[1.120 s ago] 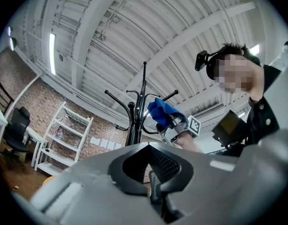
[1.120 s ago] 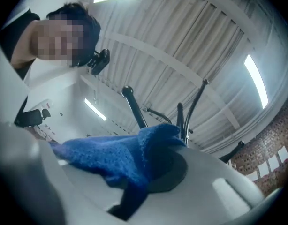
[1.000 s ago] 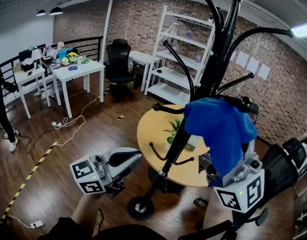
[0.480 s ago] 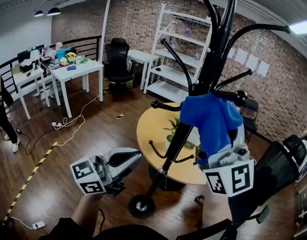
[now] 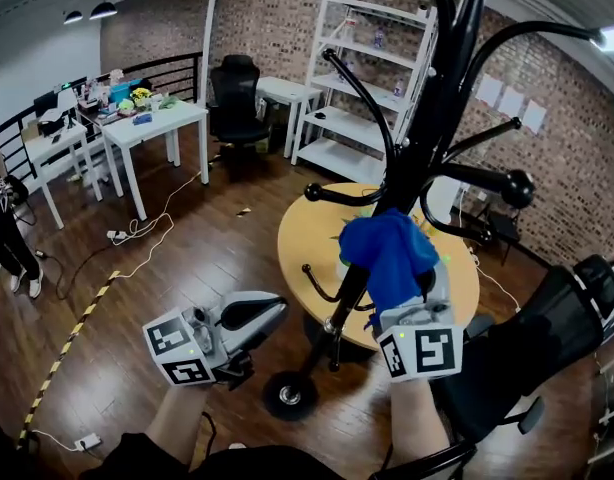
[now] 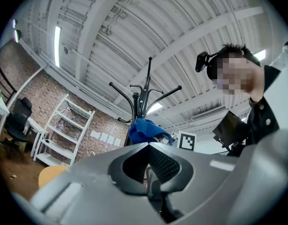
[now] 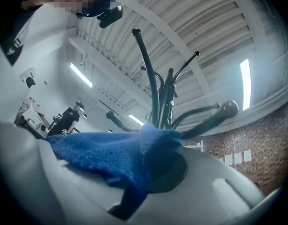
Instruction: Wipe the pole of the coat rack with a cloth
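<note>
The black coat rack pole [image 5: 415, 158] rises at a slant from its round base [image 5: 289, 394], with curved hooks branching off higher up. My right gripper [image 5: 405, 303] is shut on a blue cloth [image 5: 387, 256], which presses against the right side of the pole's lower half. In the right gripper view the cloth [image 7: 111, 153] drapes over the jaws and hides them, and the pole [image 7: 165, 102] stands just behind it. My left gripper [image 5: 252, 313] hangs low, left of the base, shut and holding nothing. The left gripper view shows its jaws meeting [image 6: 147, 146] with the rack [image 6: 145, 95] beyond.
A round wooden table [image 5: 309, 236] with a small plant stands right behind the pole. A white shelf unit [image 5: 372, 88], white desks [image 5: 152, 128] and an office chair [image 5: 237, 108] line the back. Cables [image 5: 137, 233] trail on the floor. A person [image 5: 2, 218] stands far left.
My right gripper has slid the blue cloth down and to the left along the pole, from near the hooks to the lower half. The left gripper has stayed still.
</note>
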`<action>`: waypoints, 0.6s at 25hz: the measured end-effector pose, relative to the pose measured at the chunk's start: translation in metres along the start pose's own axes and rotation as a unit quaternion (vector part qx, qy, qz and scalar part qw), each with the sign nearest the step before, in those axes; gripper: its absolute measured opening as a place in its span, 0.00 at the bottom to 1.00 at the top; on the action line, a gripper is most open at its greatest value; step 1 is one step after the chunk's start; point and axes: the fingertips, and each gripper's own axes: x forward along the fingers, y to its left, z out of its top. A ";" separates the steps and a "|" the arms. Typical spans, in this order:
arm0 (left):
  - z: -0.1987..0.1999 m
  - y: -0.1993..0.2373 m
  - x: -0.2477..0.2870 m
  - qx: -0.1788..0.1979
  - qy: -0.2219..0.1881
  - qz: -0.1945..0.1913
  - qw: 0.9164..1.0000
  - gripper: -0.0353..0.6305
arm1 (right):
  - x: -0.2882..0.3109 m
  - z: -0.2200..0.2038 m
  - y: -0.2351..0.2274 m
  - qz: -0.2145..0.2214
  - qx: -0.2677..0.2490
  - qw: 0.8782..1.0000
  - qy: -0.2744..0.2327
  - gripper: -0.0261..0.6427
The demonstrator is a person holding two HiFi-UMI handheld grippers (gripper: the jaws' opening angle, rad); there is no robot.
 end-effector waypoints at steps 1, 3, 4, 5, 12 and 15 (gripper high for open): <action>-0.002 0.000 0.002 -0.002 0.002 -0.001 1.000 0.06 | -0.005 -0.013 0.004 0.003 0.004 1.000 0.012 0.08; -0.005 0.000 0.004 -0.005 0.006 -0.003 1.000 0.06 | -0.017 -0.039 0.015 0.012 0.015 0.999 0.036 0.08; -0.007 0.000 0.005 -0.007 0.008 -0.003 1.000 0.06 | -0.024 -0.052 0.020 0.015 0.023 0.999 0.047 0.08; -0.009 -0.001 0.006 -0.008 0.010 -0.004 1.000 0.06 | -0.031 -0.067 0.024 0.017 0.030 0.998 0.060 0.08; -0.019 -0.001 0.007 -0.017 0.022 0.000 1.000 0.06 | -0.089 -0.186 0.032 0.015 0.131 0.972 0.194 0.08; -0.030 0.000 0.012 -0.027 0.027 -0.001 0.999 0.06 | -0.103 -0.214 0.052 0.050 0.154 0.959 0.234 0.08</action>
